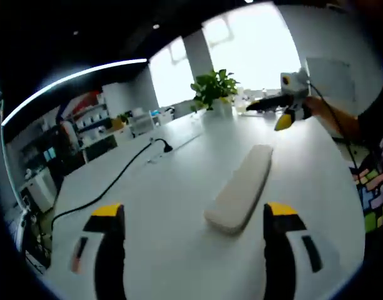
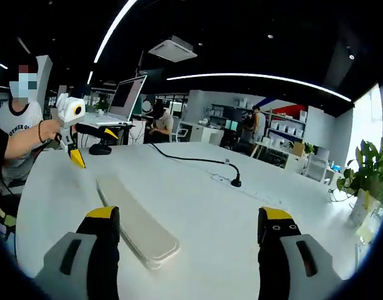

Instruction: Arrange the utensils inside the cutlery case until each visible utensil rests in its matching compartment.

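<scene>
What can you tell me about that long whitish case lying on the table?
The long, flat, off-white cutlery case has rounded ends and looks like matte plastic. Its lid is shut, so nothing inside shows. It lies flat on the white table, seen between the left gripper's open jaws and beside the right gripper's left jaw. Nothing but the table touches it, and no utensils lie nearby.

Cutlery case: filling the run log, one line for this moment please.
cutlery case: closed, flat on white table | left claw: open, empty | right claw: open, empty
</scene>
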Available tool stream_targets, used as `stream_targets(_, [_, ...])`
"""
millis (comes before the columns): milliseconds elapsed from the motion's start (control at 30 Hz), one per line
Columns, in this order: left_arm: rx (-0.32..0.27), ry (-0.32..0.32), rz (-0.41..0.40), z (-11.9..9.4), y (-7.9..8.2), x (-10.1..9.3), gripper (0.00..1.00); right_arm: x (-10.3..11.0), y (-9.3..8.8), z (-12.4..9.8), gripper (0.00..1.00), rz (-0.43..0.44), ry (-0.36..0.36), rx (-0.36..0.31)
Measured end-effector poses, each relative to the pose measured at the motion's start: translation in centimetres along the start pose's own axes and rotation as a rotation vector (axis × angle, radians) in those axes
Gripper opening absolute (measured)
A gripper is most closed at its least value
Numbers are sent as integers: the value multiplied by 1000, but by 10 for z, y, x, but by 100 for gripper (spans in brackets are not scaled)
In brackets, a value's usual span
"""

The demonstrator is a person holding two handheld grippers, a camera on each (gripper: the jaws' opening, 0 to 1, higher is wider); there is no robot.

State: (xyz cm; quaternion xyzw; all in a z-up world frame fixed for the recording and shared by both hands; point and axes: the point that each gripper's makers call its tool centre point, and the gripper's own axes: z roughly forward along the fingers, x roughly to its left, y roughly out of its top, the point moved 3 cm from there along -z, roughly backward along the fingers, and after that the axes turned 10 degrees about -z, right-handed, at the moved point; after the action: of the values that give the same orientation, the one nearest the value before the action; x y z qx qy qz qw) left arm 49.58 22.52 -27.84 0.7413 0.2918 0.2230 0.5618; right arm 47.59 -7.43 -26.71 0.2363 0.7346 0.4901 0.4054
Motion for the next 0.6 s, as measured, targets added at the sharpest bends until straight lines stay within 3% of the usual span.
stream_targets(33, [-18, 42, -34, -4, 1, 3, 100, -1, 1, -3, 97, 2, -25, -11])
stream_targets(100, [-70, 90, -12, -11, 7, 5, 100, -1, 4, -9, 99, 7, -55, -30])
stream_targets(300, [-192, 196, -40, -37, 16, 3, 99, -4, 17, -33, 97, 22, -152, -114])
stream_targets(400, [-239, 236, -74, -53, 19, 1, 98, -7, 18, -49, 96, 49, -225, -125])
stream_targets(500, [-237, 277, -104, -66, 15, 1, 99, -9, 19, -65, 96, 81, -274, -138])
stream_targets(600, [-287, 307, -124, -83, 20, 0, 100, -11, 22, -83, 96, 74, -329, -149])
